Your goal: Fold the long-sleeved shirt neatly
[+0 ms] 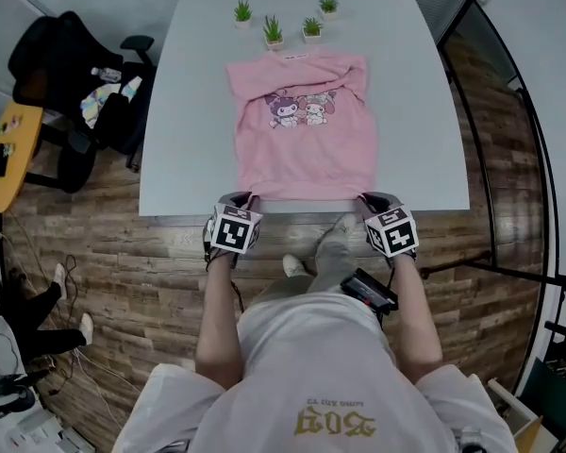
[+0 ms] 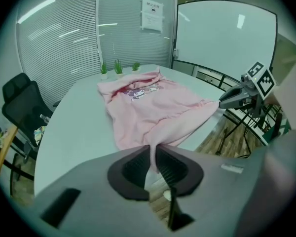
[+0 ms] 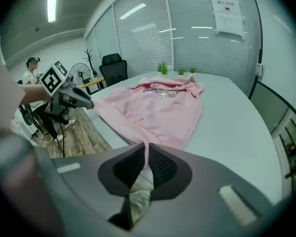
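1. Where the pink long-sleeved shirt (image 1: 307, 144) lies on the white table (image 1: 189, 111), it is spread front up. Its collar points to the far side and its hem runs along the table's near edge.
2. A cartoon print (image 1: 300, 109) sits across the chest, and the fabric above it is rumpled.
3. At the hem's left corner, the left gripper (image 1: 242, 198) has its jaws nearly together on a pinch of the pink cloth. Its own view shows the fabric drawn up into a ridge that runs into the narrow gap between the dark pads (image 2: 175, 164).
4. At the hem's right corner, the right gripper (image 1: 367, 199) is clamped in the same way. In its view, a thin fold of the shirt (image 3: 160, 107) is squeezed between the pads (image 3: 163, 169).
5. Both corners are raised slightly off the table, while the rest of the garment lies on it.
6. Each gripper view also shows the other gripper at the opposite corner, with its marker cube (image 2: 260, 79) above it.
7. Four small potted plants (image 1: 273, 31) stand just beyond the collar.
8. A black office chair (image 1: 66, 74) and a yellow round table (image 1: 9, 154) stand left of the table on the wooden floor (image 1: 151, 272).
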`<state>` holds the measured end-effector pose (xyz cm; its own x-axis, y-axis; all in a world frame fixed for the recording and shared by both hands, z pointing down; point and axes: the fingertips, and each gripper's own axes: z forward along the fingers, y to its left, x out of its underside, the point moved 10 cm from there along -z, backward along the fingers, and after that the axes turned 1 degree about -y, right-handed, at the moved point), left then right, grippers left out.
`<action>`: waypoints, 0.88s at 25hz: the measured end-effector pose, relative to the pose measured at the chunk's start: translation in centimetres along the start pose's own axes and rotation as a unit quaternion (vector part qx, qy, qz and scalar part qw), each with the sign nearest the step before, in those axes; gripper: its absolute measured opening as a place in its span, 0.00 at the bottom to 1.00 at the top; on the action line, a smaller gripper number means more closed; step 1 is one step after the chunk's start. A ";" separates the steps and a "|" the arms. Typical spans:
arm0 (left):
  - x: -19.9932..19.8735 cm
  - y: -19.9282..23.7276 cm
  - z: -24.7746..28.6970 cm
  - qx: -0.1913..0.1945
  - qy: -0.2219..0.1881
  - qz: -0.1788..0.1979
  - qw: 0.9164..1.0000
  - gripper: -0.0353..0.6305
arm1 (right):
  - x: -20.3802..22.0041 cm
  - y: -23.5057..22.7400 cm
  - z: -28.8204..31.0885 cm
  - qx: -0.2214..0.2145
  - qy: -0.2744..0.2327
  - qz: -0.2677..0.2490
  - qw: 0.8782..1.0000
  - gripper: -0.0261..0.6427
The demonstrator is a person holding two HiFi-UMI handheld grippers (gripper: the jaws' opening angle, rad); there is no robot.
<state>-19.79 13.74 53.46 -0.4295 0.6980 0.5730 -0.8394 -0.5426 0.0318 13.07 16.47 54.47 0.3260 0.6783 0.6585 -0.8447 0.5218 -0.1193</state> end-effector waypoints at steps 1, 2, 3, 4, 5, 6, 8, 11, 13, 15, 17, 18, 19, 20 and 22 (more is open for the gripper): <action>-0.2 0.0 -0.2 0.002 -0.003 0.001 1.000 0.12 | -0.2 -0.1 -0.4 0.001 -0.005 0.005 1.000 0.09; -0.5 0.0 -0.5 0.004 -0.006 0.002 1.000 0.12 | -0.4 -0.3 -0.8 0.002 -0.010 0.012 1.000 0.10; -0.7 0.0 -0.9 0.007 -0.009 0.004 1.000 0.12 | -0.7 -0.4 -1.3 0.003 -0.016 0.022 1.000 0.10; -1.0 -0.1 -1.3 0.011 -0.012 0.005 1.000 0.12 | -0.9 -0.6 -1.8 0.002 -0.022 0.034 0.999 0.09; -1.2 -0.3 -1.7 0.014 -0.016 0.006 1.000 0.12 | -1.0 -0.7 -2.4 0.000 -0.029 0.045 0.999 0.10; -1.4 -0.4 -2.2 0.016 -0.020 0.006 1.000 0.12 | -1.1 -0.8 -2.9 -0.003 -0.035 0.052 0.998 0.10; -1.7 -0.7 -3.1 0.019 -0.028 0.010 0.999 0.12 | -1.4 -0.9 -4.0 -0.006 -0.046 0.058 0.997 0.09; -2.3 -1.0 -4.3 0.025 -0.040 0.018 0.999 0.12 | -2.1 -0.9 -5.3 -0.003 -0.061 0.062 0.996 0.09; -2.6 -1.2 -5.1 0.029 -0.046 0.022 0.998 0.12 | -2.4 -0.9 -6.0 -0.002 -0.071 0.064 0.995 0.09; -2.9 -1.3 -5.7 0.034 -0.050 0.025 0.998 0.12 | -2.7 -0.8 -6.6 -0.003 -0.077 0.065 0.995 0.09; -3.0 -1.2 -6.1 0.041 -0.054 0.023 0.997 0.12 | -2.9 -0.7 -7.2 -0.006 -0.081 0.065 0.995 0.09; -3.1 -1.1 -6.3 0.044 -0.055 0.021 0.997 0.12 | -3.0 -0.6 -7.5 -0.008 -0.082 0.065 0.995 0.09; -3.1 -1.1 -6.5 0.047 -0.057 0.018 0.997 0.12 | -3.1 -0.5 -7.8 -0.009 -0.082 0.064 0.995 0.09; -3.2 -1.0 -6.7 0.051 -0.058 0.016 0.997 0.12 | -3.2 -0.5 -8.0 -0.011 -0.082 0.063 0.995 0.09; -3.4 -0.9 -7.3 0.063 -0.067 0.006 0.996 0.12 | -3.4 -0.5 -8.6 -0.014 -0.084 0.064 0.994 0.09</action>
<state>-20.04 15.28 45.47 -0.3836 0.6270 0.6780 -0.7824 -0.6106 0.1220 15.98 18.35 45.91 0.1398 0.6455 0.7509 -0.8615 0.4531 -0.2291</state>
